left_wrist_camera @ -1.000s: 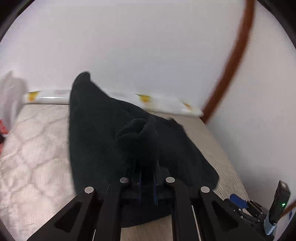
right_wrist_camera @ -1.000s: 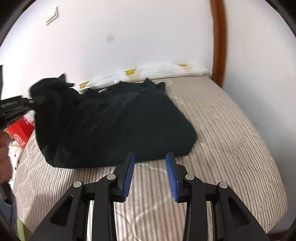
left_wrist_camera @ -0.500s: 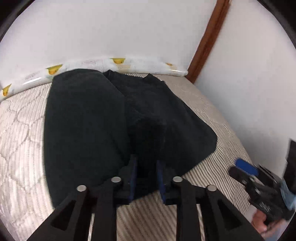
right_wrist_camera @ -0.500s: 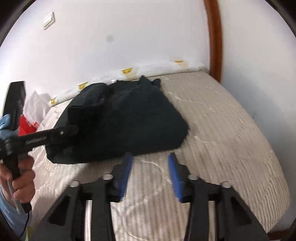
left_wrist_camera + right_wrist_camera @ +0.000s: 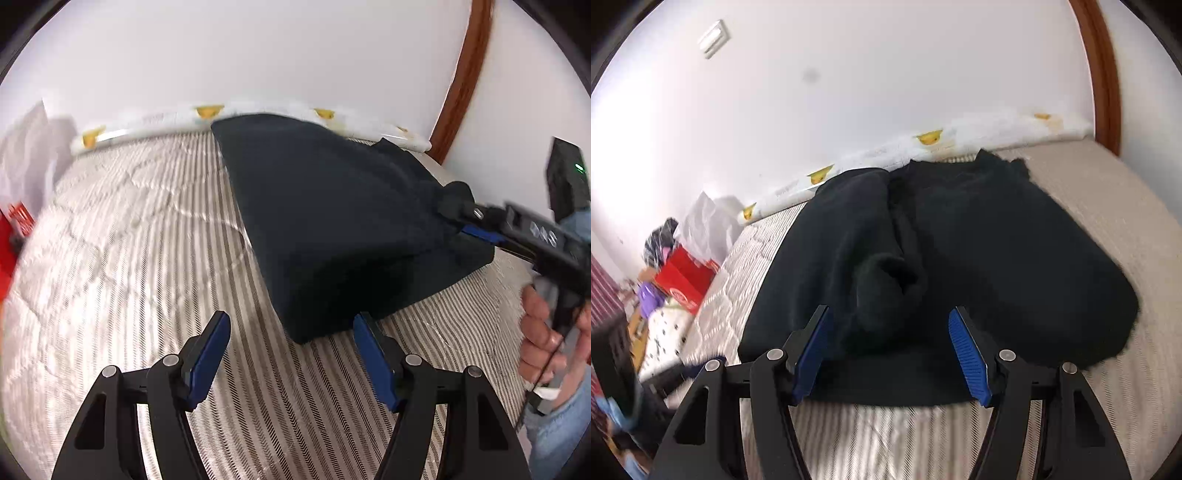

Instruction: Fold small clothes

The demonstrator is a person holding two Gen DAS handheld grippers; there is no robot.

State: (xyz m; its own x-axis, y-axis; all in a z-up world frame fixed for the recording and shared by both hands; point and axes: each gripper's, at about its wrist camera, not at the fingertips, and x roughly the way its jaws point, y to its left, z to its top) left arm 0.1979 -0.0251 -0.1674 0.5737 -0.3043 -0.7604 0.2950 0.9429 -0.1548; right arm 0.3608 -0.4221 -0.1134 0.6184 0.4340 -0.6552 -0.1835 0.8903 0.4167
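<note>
Left wrist view: the left gripper hovers with its blue-padded jaws spread wide and empty, just short of the near corner of a black garment lying on a striped quilted bed. At the right edge, the right gripper reaches in over the garment's far side; from here I cannot tell whether it pinches the cloth. A hand holds its handle.

Right wrist view: the right gripper has its jaws wide apart over the garment's near hem, clamping nothing. A sleeve lies folded across the body, cuff toward the camera. A red box sits beyond the bed's left side.
</note>
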